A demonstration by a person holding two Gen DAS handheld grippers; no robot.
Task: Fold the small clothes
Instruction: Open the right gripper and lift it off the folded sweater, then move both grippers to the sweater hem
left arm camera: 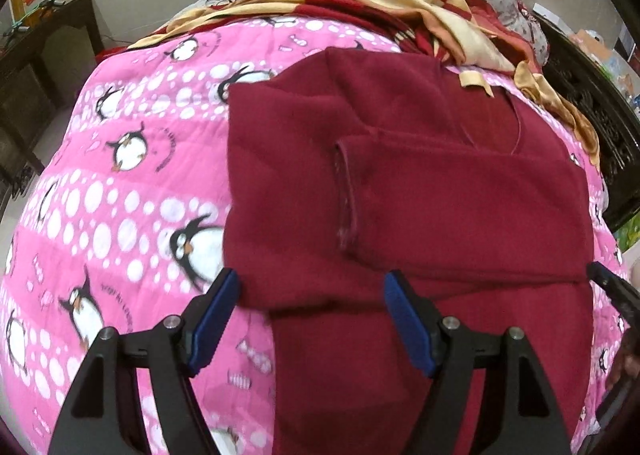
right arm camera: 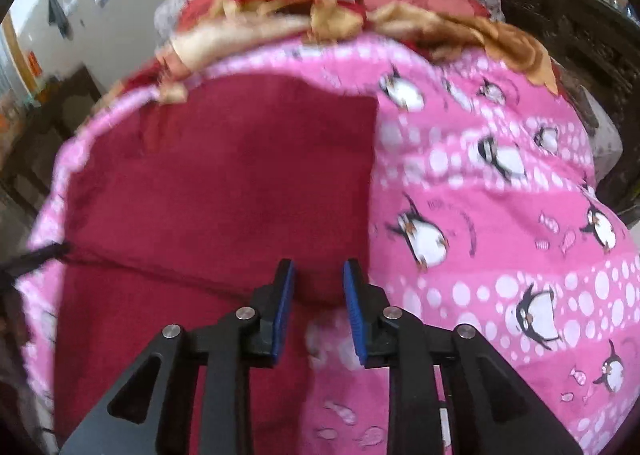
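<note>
The left gripper (left arm camera: 312, 297) is released above the near edge of the maroon garment (left arm camera: 420, 183); the right gripper (right arm camera: 319, 287) is also released, its fingers apart over the garment's right corner.

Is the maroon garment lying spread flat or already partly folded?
Partly folded: on the maroon garment one sleeve lies across the body, cuff seam showing. Both tongs, left and right, are open.
</note>
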